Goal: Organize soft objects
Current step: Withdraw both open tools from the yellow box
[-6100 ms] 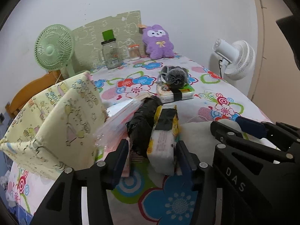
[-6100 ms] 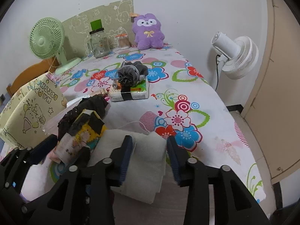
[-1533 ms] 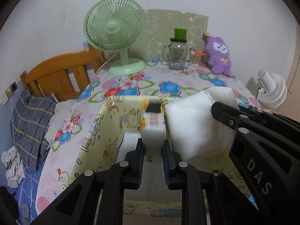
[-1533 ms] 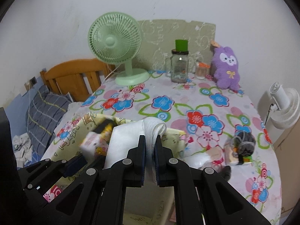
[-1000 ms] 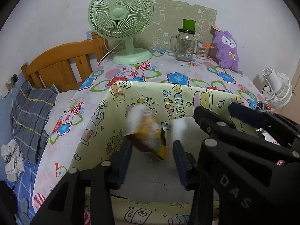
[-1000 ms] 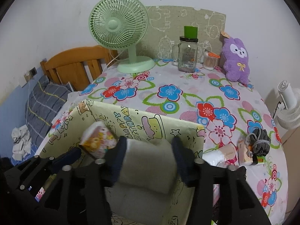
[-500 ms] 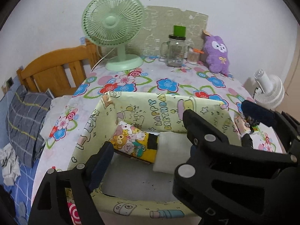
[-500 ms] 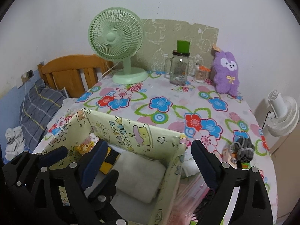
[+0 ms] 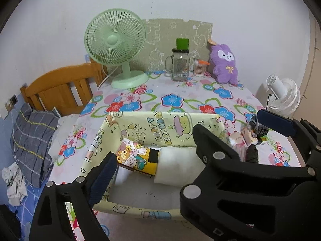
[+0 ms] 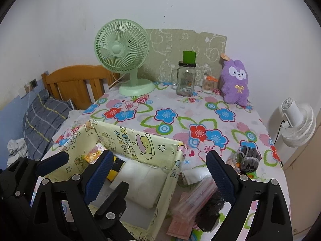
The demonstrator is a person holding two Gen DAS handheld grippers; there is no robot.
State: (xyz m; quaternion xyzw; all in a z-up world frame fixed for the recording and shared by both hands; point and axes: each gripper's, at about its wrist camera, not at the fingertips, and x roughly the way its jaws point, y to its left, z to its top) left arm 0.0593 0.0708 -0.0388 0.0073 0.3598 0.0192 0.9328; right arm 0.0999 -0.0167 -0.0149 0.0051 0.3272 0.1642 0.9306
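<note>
1. A white wall fills the upper frame of both views, above a table under a flowered cloth (image 10: pixel 170 118) that spreads across the middle.
2. A wooden headboard (image 9: pixel 58 92) and a grey checked pillow (image 9: pixel 32 138) sit at the left edge.
3. A yellow cartoon-print fabric box (image 9: pixel 160 128) stands low in the centre of the left wrist view.
4. A green desk fan (image 9: pixel 115 40) stands upper centre; a white fan (image 10: pixel 297 124) is at the right edge.
5. The right gripper (image 10: pixel 160 178) hangs over the box's right wall, jaws spread wide with nothing between them, having just been opening.
6. The left gripper (image 9: pixel 152 156) likewise is spread wide and empty above the box, jaws just opened.
7. A white folded towel (image 9: pixel 176 166) lies inside the box, touching a cartoon tissue pack (image 9: pixel 136 156) on its left.
8. A purple plush (image 10: pixel 235 82) and a glass jar (image 10: pixel 185 78) stand at the table's far edge.
</note>
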